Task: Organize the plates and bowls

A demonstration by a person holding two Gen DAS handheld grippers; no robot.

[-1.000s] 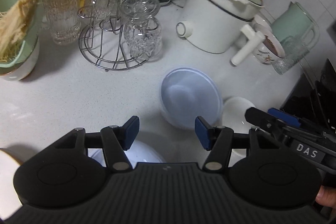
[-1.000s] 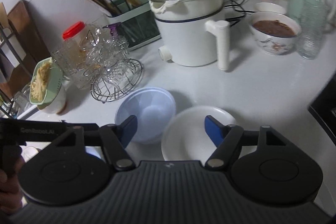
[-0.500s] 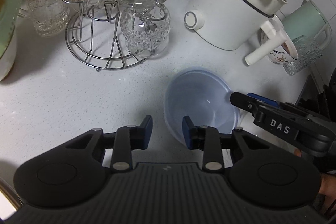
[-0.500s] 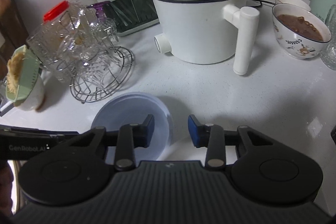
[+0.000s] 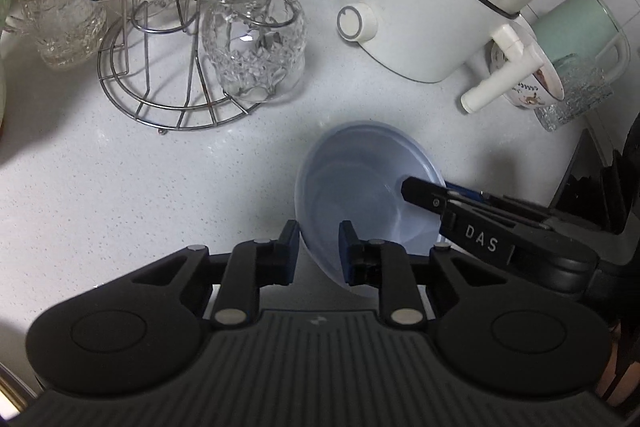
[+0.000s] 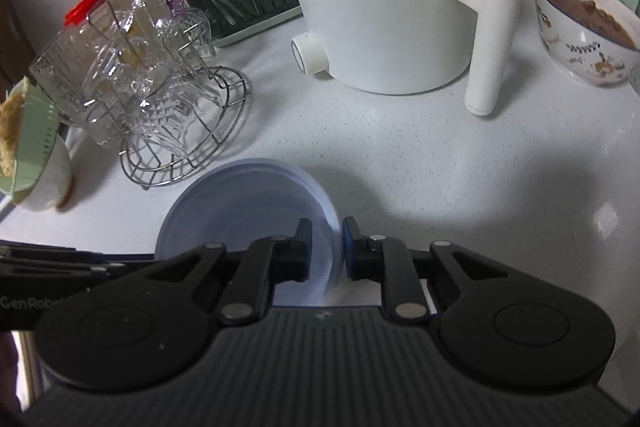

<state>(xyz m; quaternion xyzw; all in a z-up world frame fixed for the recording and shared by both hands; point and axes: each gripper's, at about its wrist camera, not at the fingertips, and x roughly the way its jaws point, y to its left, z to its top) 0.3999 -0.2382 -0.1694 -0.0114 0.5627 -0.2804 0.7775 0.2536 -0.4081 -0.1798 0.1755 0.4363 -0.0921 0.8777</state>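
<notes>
Left gripper [image 5: 318,247] pinched the blue bowl [image 5: 360,187] at its near rim. Right gripper [image 6: 326,247] clamped the opposite rim.

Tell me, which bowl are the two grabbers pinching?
The pale blue plastic bowl, empty and nearest the cameras. The left gripper and right gripper each pinch its rim. The flowered bowl stands untouched, full of brown food.

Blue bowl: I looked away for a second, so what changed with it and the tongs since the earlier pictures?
Both tongs came down and narrowed from wide open onto the blue bowl: the left tongs straddle its left rim, the right tongs its right rim. The bowl now looks tilted. The glass rack and white cooker stayed put.
</notes>
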